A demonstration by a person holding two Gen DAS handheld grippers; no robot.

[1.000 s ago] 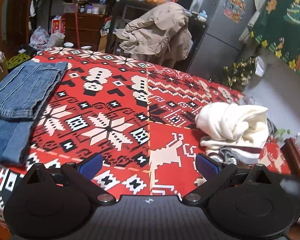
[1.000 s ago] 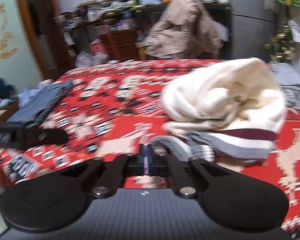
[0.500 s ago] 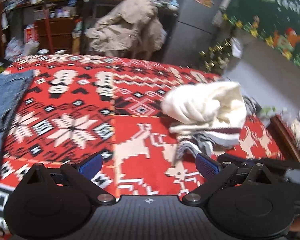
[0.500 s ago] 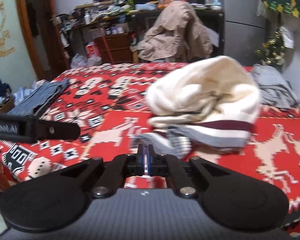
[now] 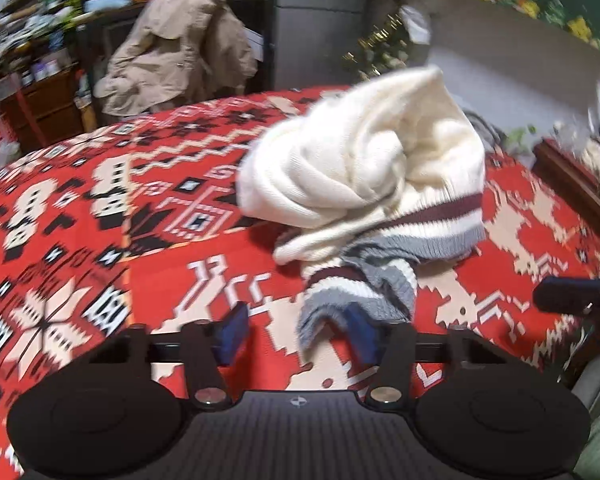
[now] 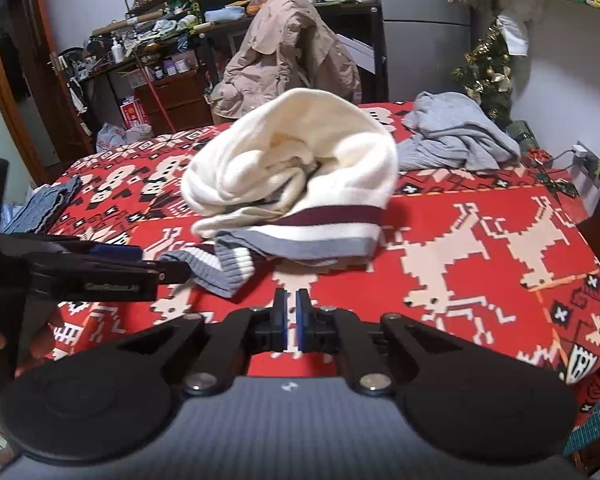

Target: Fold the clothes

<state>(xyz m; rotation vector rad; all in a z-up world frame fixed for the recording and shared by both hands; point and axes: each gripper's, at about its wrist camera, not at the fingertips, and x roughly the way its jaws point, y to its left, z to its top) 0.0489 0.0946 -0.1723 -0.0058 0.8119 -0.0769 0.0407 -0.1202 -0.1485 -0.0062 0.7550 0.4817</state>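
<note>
The cream sweater (image 5: 364, 176) lay just ahead of both claws. The left gripper (image 5: 296, 330) was closing around its striped cuff (image 5: 352, 292); the right gripper (image 6: 291, 320), nearly pressed together, pinched nothing.

You see a cream sweater (image 6: 296, 148) with maroon, white and grey striped hems on a red blanket (image 6: 480, 248) patterned with cream reindeer and black-and-white snowflakes, blue jeans (image 6: 44, 204) far left, a grey garment (image 6: 456, 136) far right.

- Folded jeans (image 6: 46, 206): cut off at right wrist view's left edge.
- Person's hand (image 6: 4, 340): mostly hidden behind the left gripper (image 6: 168, 270).
- Shelf clutter (image 5: 32, 36): blurred, items indistinguishable.
- Right gripper (image 5: 580, 300): cropped at left wrist view's right edge.
</note>
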